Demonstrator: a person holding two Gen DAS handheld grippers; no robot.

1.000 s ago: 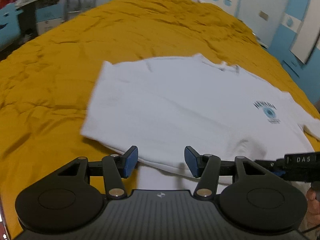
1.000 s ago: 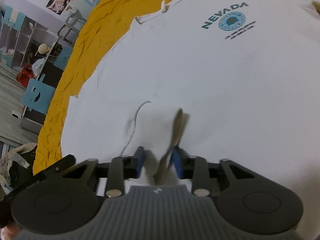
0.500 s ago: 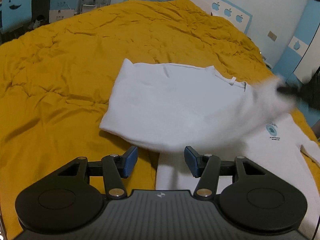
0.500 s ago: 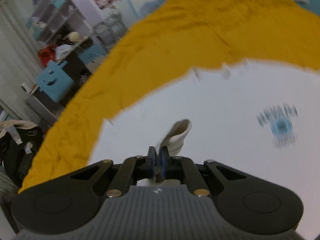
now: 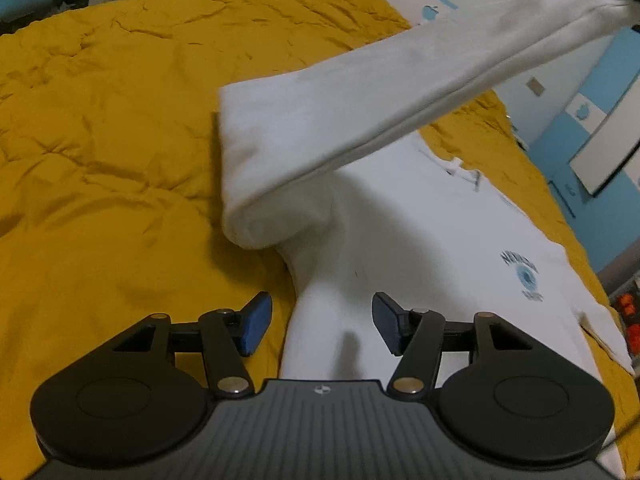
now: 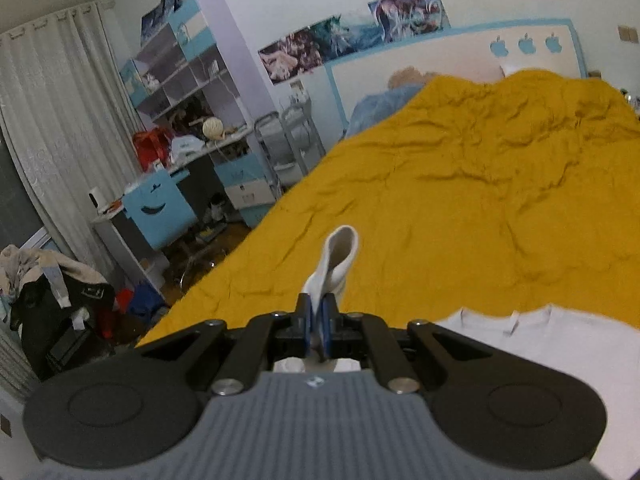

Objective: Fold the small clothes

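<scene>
We hold our left two-finger gripper point(image 5: 320, 326) low over the near edge of the white cotton T-shirt with a small blue round chest print point(image 5: 432, 240), and its blue-padded jaws stand wide apart with nothing between them. The shirt lies on the wrinkled mustard-yellow quilted bedspread point(image 5: 100, 152), its printed front facing up and its collar toward the far side of the bed. One side of the shirt is lifted off the bedspread: from a rounded fold resting on the fabric just ahead of our left gripper, a long white panel rises diagonally toward the upper right corner of the left wrist view, where the dark tip of our other tool shows only as a blur.

In the right wrist view, our right two-finger gripper point(image 6: 318, 322) has its blue pads pressed narrow on a pinch of that white cloth, and a small curl of fabric stands upright above the jaws. Below and to the right lies the flat part of the shirt with its neckline. Beyond the bed we see a white headboard with three blue apple shapes point(image 6: 524, 46), a blue-and-white shelving unit with a cluttered desk point(image 6: 180, 92) and white curtains point(image 6: 48, 128).
</scene>
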